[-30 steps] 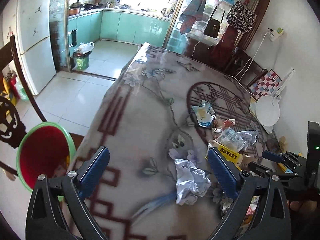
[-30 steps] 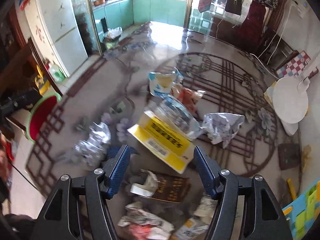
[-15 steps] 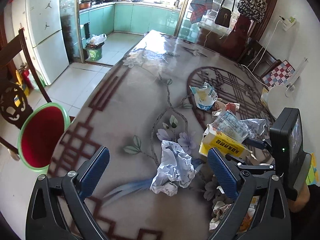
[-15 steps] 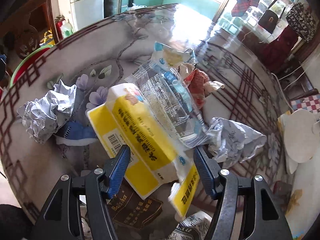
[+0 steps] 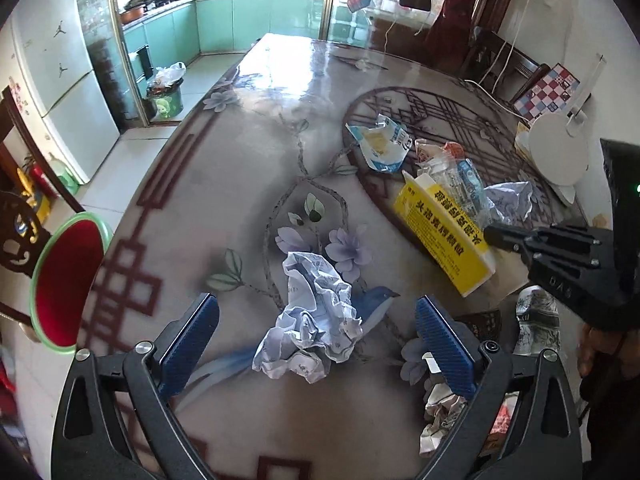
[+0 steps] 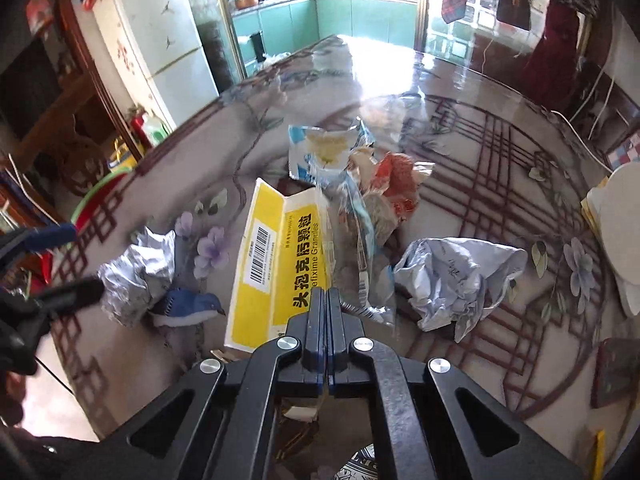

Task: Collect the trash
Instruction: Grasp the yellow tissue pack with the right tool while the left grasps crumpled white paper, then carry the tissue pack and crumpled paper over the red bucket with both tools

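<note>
1. Left wrist view: the left tool (image 5: pixel 316 344) hangs low over the worktop (image 5: pixel 224 168) with its blue pads wide apart, and the crumpled paper ball (image 5: pixel 312 320) sits dead centre between them, at lower middle of the frame.
   - That ball looks feather-light and soft. It should crush rather than resist, so my call is to close across its thick middle, not on a loose flap.
   - The red bin with the green rim (image 5: pixel 68 280) waits at the left edge, off the worktop's side.
   - At right of the frame the right tool (image 5: pixel 496 236) lies against the yellow carton (image 5: pixel 444 232); from here I cannot see whether it pinches the carton.

2. Right wrist view: the right tool (image 6: pixel 325 300) has its pads pressed flat together at lower centre, right at the near edge of the yellow carton (image 6: pixel 276 256).
   - Whether a thin edge of card or film is caught between them, I cannot tell.
   - The carton looks light and fairly stiff, good to grip by an edge. The clear plastic wrapper (image 6: pixel 360 248) lying over it looks slick and floppy.
   - A second crumpled sheet (image 6: pixel 452 280) lies to the right; the blue-and-white pouch (image 6: pixel 324 152) sits beyond.

3. Hard to read: the litter under both tools at the bottom edge is cut off, and the far worktop is washed out by glare.
</note>
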Action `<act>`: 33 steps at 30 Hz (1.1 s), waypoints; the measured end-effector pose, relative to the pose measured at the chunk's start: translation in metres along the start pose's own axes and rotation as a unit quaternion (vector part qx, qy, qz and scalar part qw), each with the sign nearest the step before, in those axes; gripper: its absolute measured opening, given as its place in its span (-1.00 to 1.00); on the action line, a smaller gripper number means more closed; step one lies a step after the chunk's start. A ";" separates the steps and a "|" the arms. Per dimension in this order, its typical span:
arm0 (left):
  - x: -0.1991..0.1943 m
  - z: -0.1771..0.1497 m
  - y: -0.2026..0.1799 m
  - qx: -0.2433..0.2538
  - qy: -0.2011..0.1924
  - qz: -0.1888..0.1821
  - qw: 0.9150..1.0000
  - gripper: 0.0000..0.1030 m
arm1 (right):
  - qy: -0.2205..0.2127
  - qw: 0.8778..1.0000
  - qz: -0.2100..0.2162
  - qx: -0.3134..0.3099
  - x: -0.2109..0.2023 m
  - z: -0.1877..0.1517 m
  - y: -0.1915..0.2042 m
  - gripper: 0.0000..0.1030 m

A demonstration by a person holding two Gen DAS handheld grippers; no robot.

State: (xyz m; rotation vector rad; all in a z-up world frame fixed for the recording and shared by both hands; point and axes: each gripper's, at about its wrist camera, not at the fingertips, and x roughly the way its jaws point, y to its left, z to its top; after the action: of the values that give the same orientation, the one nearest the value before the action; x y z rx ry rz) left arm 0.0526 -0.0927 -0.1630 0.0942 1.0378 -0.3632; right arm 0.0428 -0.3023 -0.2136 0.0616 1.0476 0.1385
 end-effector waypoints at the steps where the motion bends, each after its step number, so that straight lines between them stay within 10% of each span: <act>1: 0.003 -0.002 -0.001 0.004 0.005 0.004 1.000 0.92 | -0.002 1.000 0.005 0.006 -0.002 0.000 -0.003 -1.00; 7: 0.033 -0.013 0.001 -0.008 0.063 0.011 0.998 0.83 | -0.007 0.999 0.025 0.034 -0.007 -0.001 -0.015 -1.00; 10: 0.043 -0.016 -0.001 -0.009 0.084 0.012 0.996 0.03 | -0.011 0.998 0.040 0.051 -0.010 -0.002 -0.023 -1.00; 13: 0.046 -0.018 -0.001 -0.007 0.091 0.006 0.996 -0.26 | -0.016 0.997 0.053 0.062 -0.015 -0.002 -0.026 -1.00; 33: -0.044 0.009 0.039 -0.080 -0.054 0.000 0.995 -0.30 | -0.033 0.989 0.109 0.098 -0.057 0.008 -0.016 -1.00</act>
State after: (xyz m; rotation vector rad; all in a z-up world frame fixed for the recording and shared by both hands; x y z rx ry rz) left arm 0.0531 -0.0477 -0.1250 -0.0695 0.9560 -0.2810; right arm 0.0237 -0.3263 -0.1627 0.3567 0.9846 0.2295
